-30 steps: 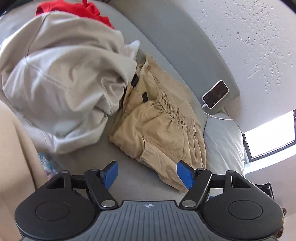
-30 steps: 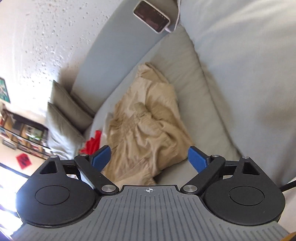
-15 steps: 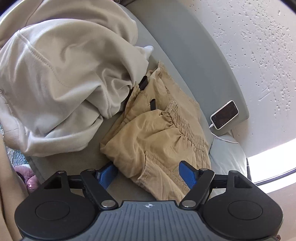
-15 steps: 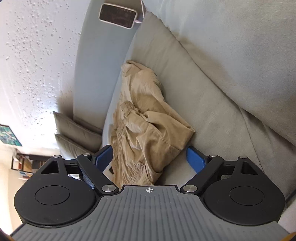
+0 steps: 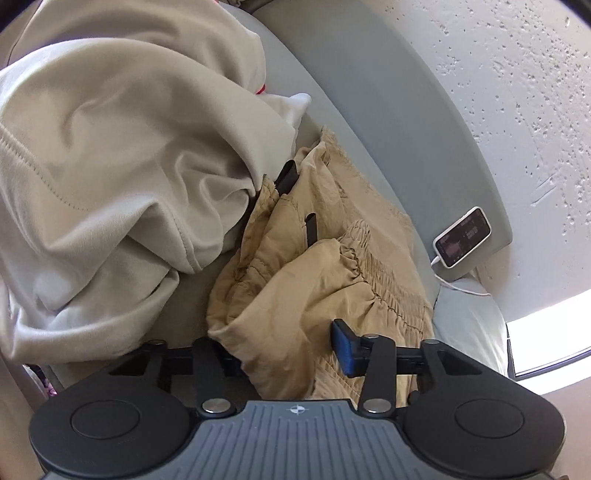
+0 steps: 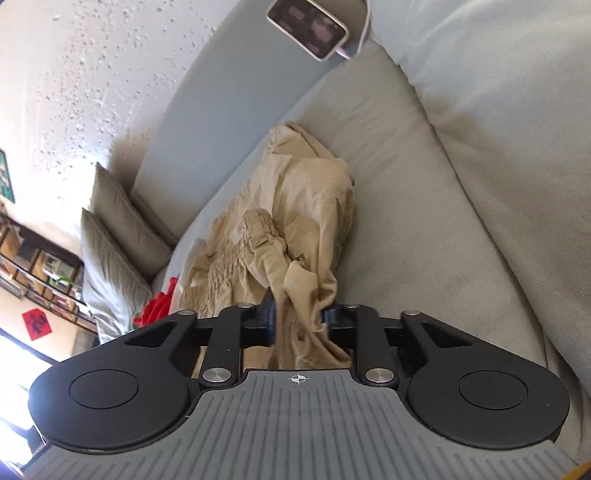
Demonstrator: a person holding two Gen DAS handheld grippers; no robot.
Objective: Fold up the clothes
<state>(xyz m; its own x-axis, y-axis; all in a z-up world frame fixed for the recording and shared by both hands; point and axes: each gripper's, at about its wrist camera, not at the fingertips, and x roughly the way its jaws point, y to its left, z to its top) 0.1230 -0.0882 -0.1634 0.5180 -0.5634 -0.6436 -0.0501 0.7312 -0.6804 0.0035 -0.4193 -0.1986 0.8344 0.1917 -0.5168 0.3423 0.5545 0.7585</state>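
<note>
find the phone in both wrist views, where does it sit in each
Left wrist view: the phone lies at the right, against the sofa's grey backrest, its white cable trailing below it.
Right wrist view: the phone is at the top edge, a little right of centre, cable at its right end.
Shared landmark: the tan shorts crumpled on the seat, in the middle of both views.

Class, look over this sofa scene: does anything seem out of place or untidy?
Yes. A phone on a cable sits propped on the sofa back, an odd perch. The tan trousers lie crumpled beside a heaped pale sweatshirt.
</note>
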